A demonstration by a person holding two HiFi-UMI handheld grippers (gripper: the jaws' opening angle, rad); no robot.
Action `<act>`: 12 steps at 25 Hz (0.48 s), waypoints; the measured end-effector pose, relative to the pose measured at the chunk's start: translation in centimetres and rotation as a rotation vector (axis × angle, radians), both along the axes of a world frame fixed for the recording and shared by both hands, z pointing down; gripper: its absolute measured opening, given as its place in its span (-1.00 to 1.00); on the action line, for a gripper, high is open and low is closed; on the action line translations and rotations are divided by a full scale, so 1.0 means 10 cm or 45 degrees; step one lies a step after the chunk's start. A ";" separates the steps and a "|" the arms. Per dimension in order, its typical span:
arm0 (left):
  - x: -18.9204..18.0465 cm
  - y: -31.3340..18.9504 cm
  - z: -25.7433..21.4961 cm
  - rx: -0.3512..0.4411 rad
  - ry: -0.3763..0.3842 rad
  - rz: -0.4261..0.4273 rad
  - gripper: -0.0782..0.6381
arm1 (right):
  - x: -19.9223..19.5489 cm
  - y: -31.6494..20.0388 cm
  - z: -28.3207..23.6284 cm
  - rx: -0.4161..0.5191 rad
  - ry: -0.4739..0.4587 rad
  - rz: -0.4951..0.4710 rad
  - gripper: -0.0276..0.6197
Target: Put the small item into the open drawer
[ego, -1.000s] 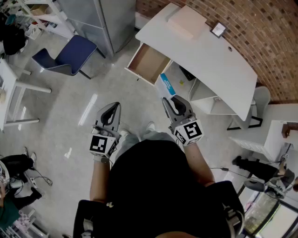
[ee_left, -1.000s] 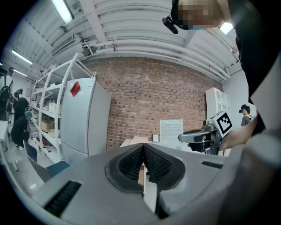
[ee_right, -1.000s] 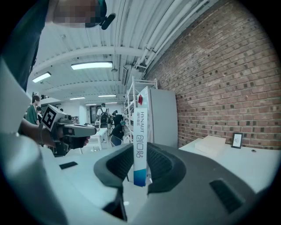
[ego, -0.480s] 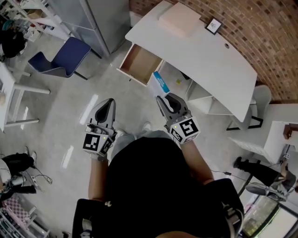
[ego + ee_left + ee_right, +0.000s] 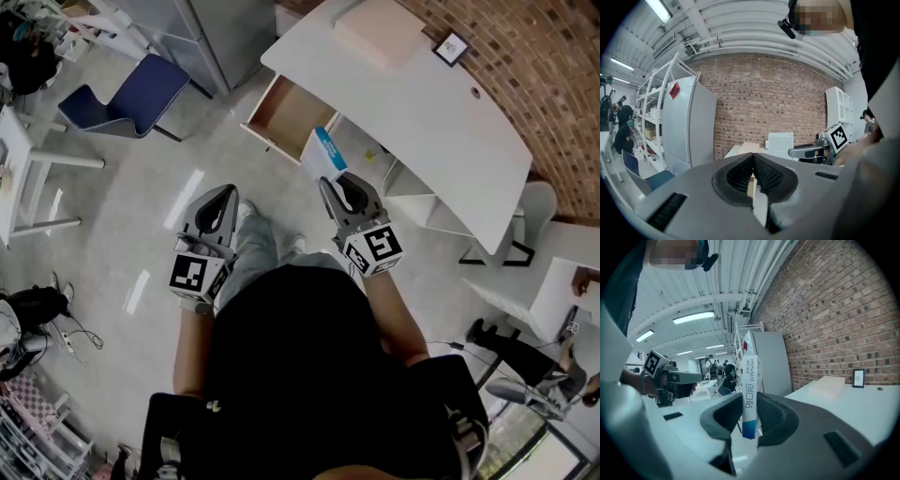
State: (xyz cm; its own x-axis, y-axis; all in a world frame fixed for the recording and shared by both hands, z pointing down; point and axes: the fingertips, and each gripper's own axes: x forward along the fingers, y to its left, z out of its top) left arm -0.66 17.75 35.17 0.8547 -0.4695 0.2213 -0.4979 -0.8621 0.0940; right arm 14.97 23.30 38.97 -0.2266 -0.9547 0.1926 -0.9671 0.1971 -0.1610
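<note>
A small white and blue box (image 5: 322,157) (image 5: 749,390) stands upright between the pads of my right gripper (image 5: 335,179) (image 5: 749,414), which is shut on its lower end. The box hangs in the air in front of the white desk (image 5: 422,103), just right of the open wooden drawer (image 5: 285,112), whose inside looks bare. My left gripper (image 5: 225,195) (image 5: 753,174) is lower left of the drawer, over the floor, with its tips together and nothing between them.
A pink flat box (image 5: 380,30) and a small framed picture (image 5: 451,47) lie on the desk top. A blue chair (image 5: 122,101) stands left of the drawer, beside a grey cabinet (image 5: 220,33). A brick wall (image 5: 553,66) runs behind the desk.
Both grippers have edged up toward the desk, and the box now sits closer to the drawer's right corner. The right gripper's hold on the box looks the same.
</note>
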 end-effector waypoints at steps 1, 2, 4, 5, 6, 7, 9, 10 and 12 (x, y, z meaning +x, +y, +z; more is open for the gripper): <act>0.00 -0.05 0.03 0.001 -0.003 0.002 -0.78 | 0.00 -0.06 0.02 -0.008 0.005 -0.001 -0.60; -0.01 -0.11 0.05 -0.002 -0.001 0.002 -0.78 | 0.00 -0.12 0.05 -0.015 0.010 -0.002 -0.60; -0.03 -0.27 0.09 -0.019 0.013 0.000 -0.78 | -0.01 -0.26 0.10 -0.034 0.017 0.002 -0.60; -0.05 -0.36 0.10 -0.028 0.018 0.001 -0.78 | -0.01 -0.34 0.12 -0.047 0.020 0.004 -0.60; -0.07 -0.46 0.12 -0.037 0.022 0.001 -0.78 | -0.02 -0.42 0.15 -0.061 0.022 0.006 -0.60; -0.08 -0.58 0.13 -0.047 0.024 0.000 -0.78 | -0.03 -0.51 0.17 -0.074 0.024 0.006 -0.60; -0.12 -0.82 0.18 -0.071 0.031 -0.003 -0.78 | -0.06 -0.71 0.22 -0.100 0.029 0.004 -0.60; -0.15 -0.93 0.20 -0.084 0.034 -0.004 -0.78 | -0.09 -0.81 0.25 -0.114 0.033 0.004 -0.60; -0.21 -1.14 0.27 -0.109 0.028 0.000 -0.78 | -0.12 -1.03 0.33 -0.147 0.040 0.008 -0.61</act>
